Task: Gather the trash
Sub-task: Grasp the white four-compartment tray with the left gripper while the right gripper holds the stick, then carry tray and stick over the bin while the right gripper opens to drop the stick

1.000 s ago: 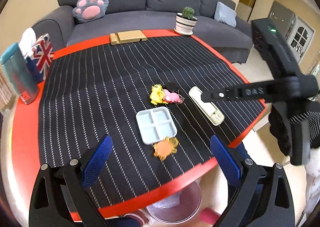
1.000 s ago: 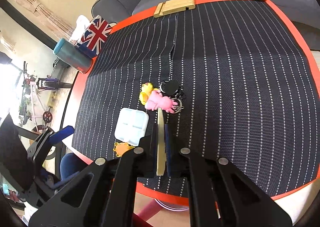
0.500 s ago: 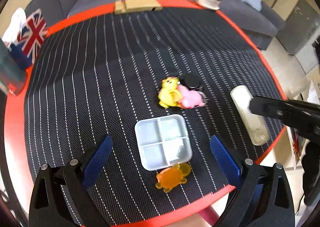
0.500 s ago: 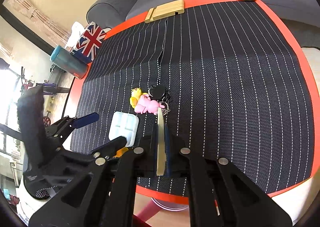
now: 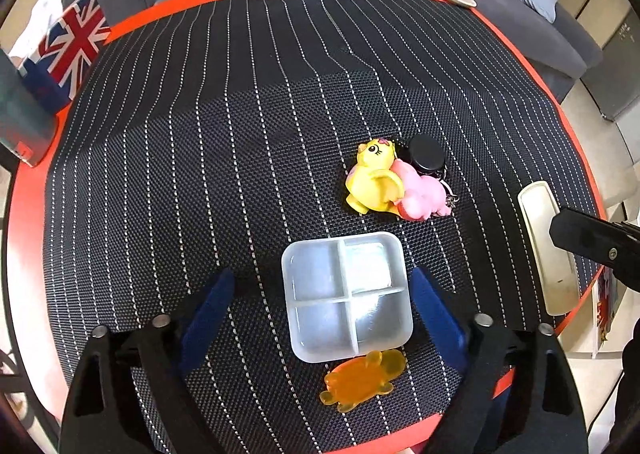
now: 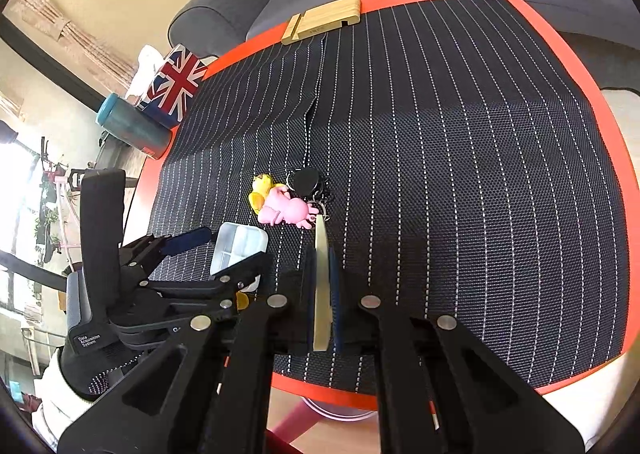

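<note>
The left gripper (image 5: 320, 318) has come down over the translucent white four-compartment plastic tray (image 5: 347, 295), which a second ago lay well ahead of it. Its jaws have just been closing. The tray now sits between the two blue pads (image 5: 208, 310), but gaps show on both sides: the jaws stand apart, not yet pressing on it. Judgement: the tray is the next piece of trash, and the grasp is set up but not completed.

All four compartments of the tray appear empty; glare in the two right-hand cells makes this uncertain.

Positions relative to the tray:
- Orange translucent flat turtle-shaped piece (image 5: 362, 378): touching the tray's near edge, inside the jaw span. It could be caught in the closing.
- Yellow soft toy figure (image 5: 370, 184) and pink soft toy figure (image 5: 422, 196): just beyond the far edge, touching each other, with a black round cap (image 5: 427, 153) behind them.

The right gripper (image 6: 322, 290), to the tray's right, is unchanged: clamped on a cream flat elongated plastic piece (image 5: 546, 250), held on edge between its pads above the black striped woven mat (image 5: 200, 134).
</note>
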Action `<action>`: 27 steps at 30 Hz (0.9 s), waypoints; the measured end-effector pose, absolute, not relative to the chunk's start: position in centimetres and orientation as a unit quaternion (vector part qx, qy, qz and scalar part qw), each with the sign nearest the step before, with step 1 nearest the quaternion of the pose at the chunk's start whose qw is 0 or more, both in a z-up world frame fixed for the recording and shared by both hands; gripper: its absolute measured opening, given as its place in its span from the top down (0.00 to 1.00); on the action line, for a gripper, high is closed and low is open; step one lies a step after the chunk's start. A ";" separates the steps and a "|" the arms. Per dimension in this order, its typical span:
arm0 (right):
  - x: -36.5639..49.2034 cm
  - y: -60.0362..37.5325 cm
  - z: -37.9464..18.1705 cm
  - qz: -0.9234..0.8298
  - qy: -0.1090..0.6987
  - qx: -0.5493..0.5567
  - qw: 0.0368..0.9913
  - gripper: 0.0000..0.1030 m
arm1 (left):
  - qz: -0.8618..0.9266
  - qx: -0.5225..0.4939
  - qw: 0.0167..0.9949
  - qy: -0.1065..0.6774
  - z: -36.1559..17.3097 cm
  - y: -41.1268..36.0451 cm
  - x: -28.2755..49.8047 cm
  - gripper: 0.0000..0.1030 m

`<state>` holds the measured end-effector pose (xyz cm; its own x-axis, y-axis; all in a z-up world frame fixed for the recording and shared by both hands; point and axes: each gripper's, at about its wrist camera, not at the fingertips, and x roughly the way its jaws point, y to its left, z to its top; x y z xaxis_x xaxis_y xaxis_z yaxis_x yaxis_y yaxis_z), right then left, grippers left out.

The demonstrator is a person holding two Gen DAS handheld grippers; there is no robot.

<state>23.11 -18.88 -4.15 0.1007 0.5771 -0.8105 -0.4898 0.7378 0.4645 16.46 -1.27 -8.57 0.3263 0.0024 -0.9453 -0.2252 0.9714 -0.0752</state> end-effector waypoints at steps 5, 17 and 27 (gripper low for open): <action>23.1 -18.7 -4.2 0.361 0.565 0.038 0.741 0.94 | 0.068 -0.089 0.813 0.571 -8.0 -0.9 15.9 0.41; 22.4 -17.9 -4.1 0.369 0.559 0.030 0.742 0.94 | 0.057 -0.084 0.839 0.534 -7.0 0.1 15.2 0.42; 20.3 -17.3 -2.4 0.380 0.530 0.003 0.758 0.94 | 0.056 -0.063 0.875 0.476 -4.4 0.6 12.9 0.42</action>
